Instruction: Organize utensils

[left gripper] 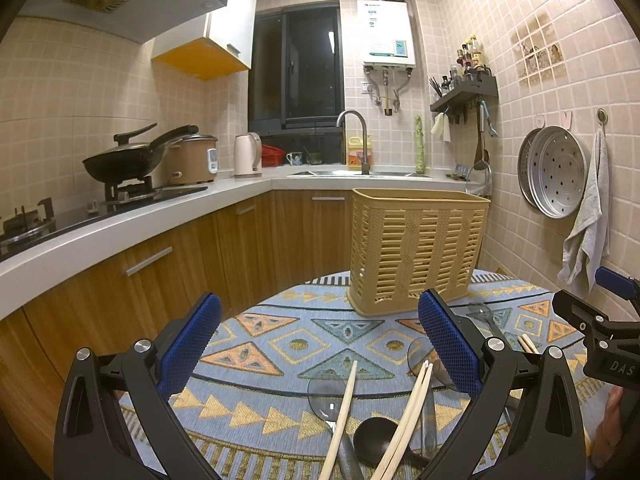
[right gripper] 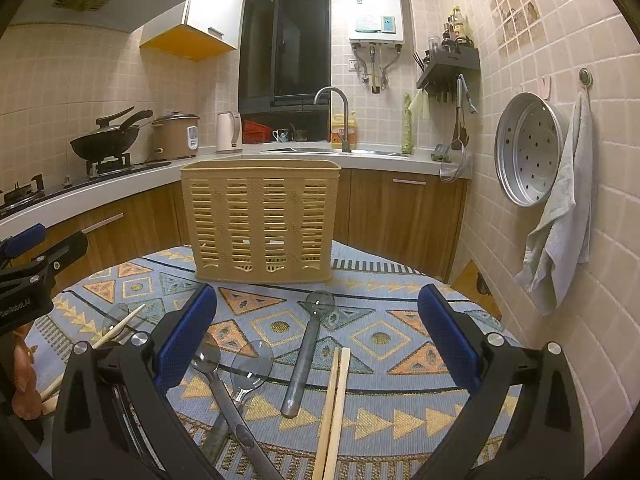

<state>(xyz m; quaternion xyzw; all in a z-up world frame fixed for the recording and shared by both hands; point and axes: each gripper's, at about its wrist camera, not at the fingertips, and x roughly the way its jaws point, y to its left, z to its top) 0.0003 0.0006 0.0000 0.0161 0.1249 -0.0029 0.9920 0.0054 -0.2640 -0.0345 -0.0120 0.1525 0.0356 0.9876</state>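
The left gripper (left gripper: 320, 344) and right gripper (right gripper: 318, 340) are both wide apart, holding nothing. Spoons (right gripper: 308, 344) and chopsticks (right gripper: 334, 408) lie on the table (right gripper: 400, 280) near the basket (right gripper: 260, 220).

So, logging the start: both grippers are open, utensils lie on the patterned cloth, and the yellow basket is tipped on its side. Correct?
Not quite: the basket stands upright on the cloth, as the right wrist view shows. Both grippers, left and right, are open, and the utensils lie loose.
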